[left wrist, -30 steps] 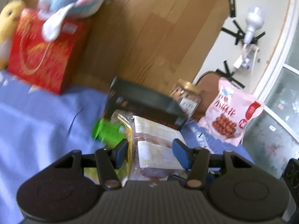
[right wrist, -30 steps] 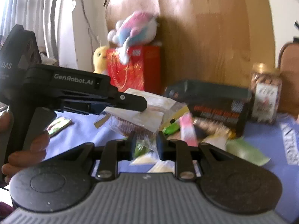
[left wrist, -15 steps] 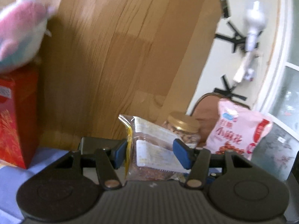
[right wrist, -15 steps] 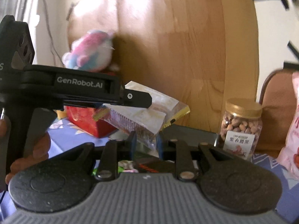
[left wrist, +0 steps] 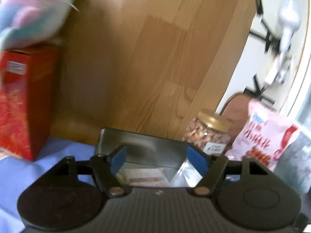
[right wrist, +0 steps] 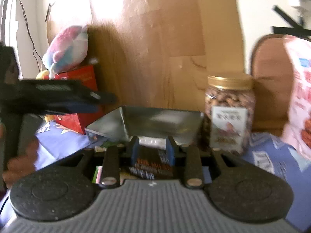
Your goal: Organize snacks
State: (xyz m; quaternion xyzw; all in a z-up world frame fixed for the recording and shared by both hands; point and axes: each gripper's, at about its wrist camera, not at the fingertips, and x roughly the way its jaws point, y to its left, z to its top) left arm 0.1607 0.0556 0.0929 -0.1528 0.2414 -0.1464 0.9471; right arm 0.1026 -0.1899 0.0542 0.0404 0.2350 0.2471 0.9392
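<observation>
My left tongs [left wrist: 158, 160] hung open, empty, the open box [left wrist: 147, 145] dead ahead at twelve o'clock; right tongs [right wrist: 151, 151] gaped too.

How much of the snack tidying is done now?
Some is done: a snack packet lies inside the open box. Nothing is in hand; the left tool and right tool are both open at the box. Still left: small loose packets lie on the blue cloth beside the box. The nut jar and pink bag stand next to it.
</observation>
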